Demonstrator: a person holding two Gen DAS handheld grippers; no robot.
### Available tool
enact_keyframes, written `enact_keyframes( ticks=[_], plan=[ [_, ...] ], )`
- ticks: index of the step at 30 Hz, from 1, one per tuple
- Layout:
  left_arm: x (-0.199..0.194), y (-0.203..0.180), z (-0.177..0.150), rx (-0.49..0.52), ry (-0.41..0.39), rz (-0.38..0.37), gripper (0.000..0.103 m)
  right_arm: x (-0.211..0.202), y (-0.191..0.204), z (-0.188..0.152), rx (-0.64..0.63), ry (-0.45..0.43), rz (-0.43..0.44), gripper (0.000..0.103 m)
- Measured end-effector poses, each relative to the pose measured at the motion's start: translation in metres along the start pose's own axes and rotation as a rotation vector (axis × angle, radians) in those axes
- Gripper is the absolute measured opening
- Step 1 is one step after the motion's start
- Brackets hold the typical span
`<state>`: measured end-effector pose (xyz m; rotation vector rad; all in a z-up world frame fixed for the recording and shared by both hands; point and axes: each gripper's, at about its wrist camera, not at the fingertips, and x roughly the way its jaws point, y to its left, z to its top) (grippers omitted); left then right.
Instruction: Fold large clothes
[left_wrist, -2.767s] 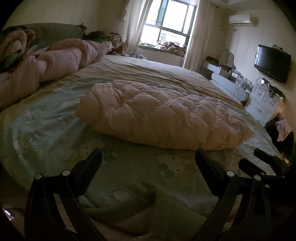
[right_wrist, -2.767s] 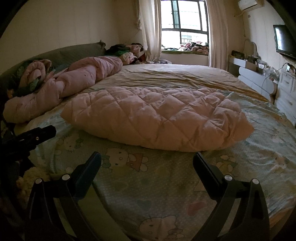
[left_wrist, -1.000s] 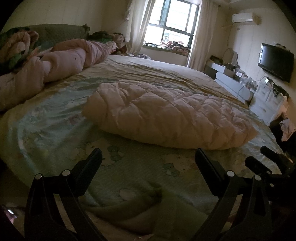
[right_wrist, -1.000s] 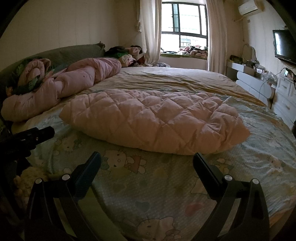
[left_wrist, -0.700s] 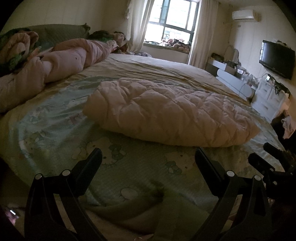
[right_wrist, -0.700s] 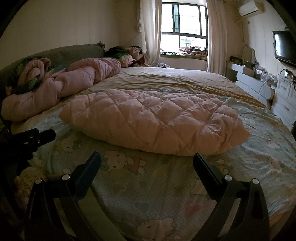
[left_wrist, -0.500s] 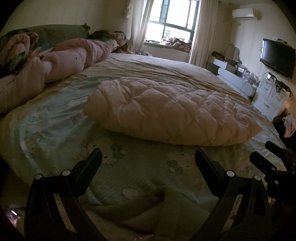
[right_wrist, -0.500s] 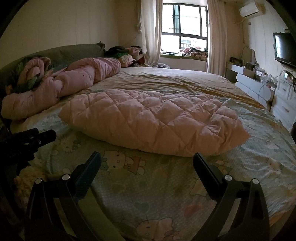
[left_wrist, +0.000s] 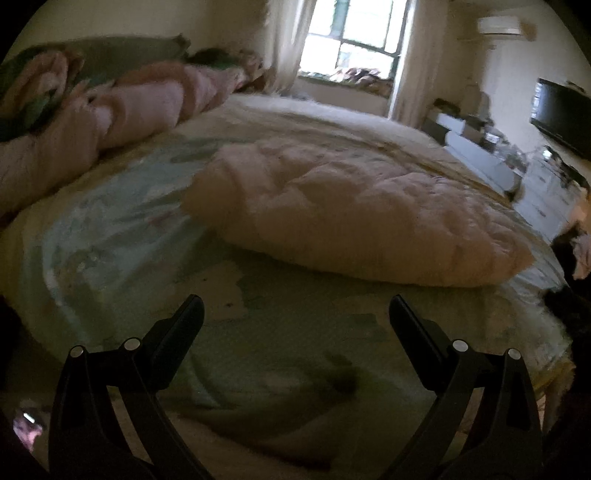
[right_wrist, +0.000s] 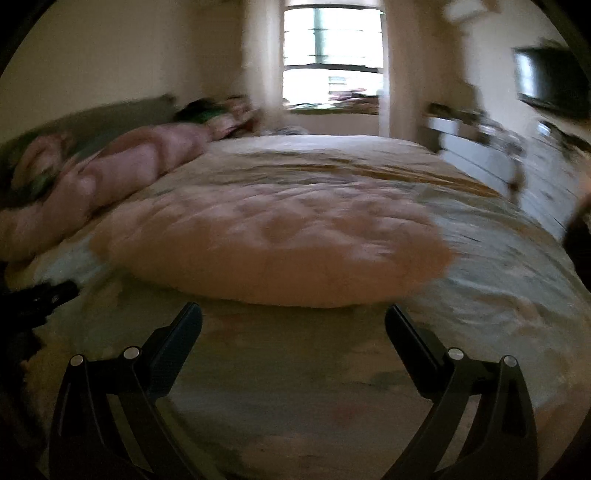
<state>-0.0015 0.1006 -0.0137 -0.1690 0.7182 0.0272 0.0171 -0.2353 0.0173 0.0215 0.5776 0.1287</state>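
Observation:
A pink quilted padded garment (left_wrist: 354, 210) lies folded flat in the middle of the bed; it also shows in the right wrist view (right_wrist: 280, 240). My left gripper (left_wrist: 295, 317) is open and empty, low over the near part of the bed, short of the garment's near edge. My right gripper (right_wrist: 293, 321) is open and empty, close to the garment's near edge. Both views are blurred by motion. The left gripper's tip shows at the left edge of the right wrist view (right_wrist: 48, 291).
The bed has a pale green cartoon-print sheet (left_wrist: 110, 258). A rolled pink duvet (left_wrist: 110, 114) and bedding lie along the left side. White dressers (left_wrist: 491, 162) and a TV (left_wrist: 561, 114) stand at the right. A window (right_wrist: 332, 55) is at the far wall.
Both grippers have moved forward toward the garment, which now looks larger and nearer. The right wrist view has swung, shifting the garment left in frame. Both stay open.

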Motion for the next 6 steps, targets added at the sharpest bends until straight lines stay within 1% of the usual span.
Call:
enact_keyframes(
  ticks=[1, 3, 4, 5, 6],
  plan=[
    [0.006, 0.013, 0.004, -0.019, 0.026, 0.006, 0.094, -0.005, -0.030, -0.001, 0.031, -0.020, -0.074, 0.099],
    [0.022, 0.050, 0.016, -0.048, 0.063, 0.048, 0.094, -0.007, -0.081, -0.005, 0.093, -0.001, -0.203, 0.099],
    [0.027, 0.070, 0.024, -0.057, 0.069, 0.090, 0.094, -0.008, -0.129, -0.010, 0.154, 0.022, -0.312, 0.099],
    [0.037, 0.103, 0.035, -0.076, 0.082, 0.167, 0.094, -0.011, -0.166, -0.018, 0.216, 0.035, -0.407, 0.099],
    [0.044, 0.131, 0.044, -0.090, 0.089, 0.224, 0.094, -0.016, -0.205, -0.027, 0.288, 0.044, -0.506, 0.099]
  ],
)
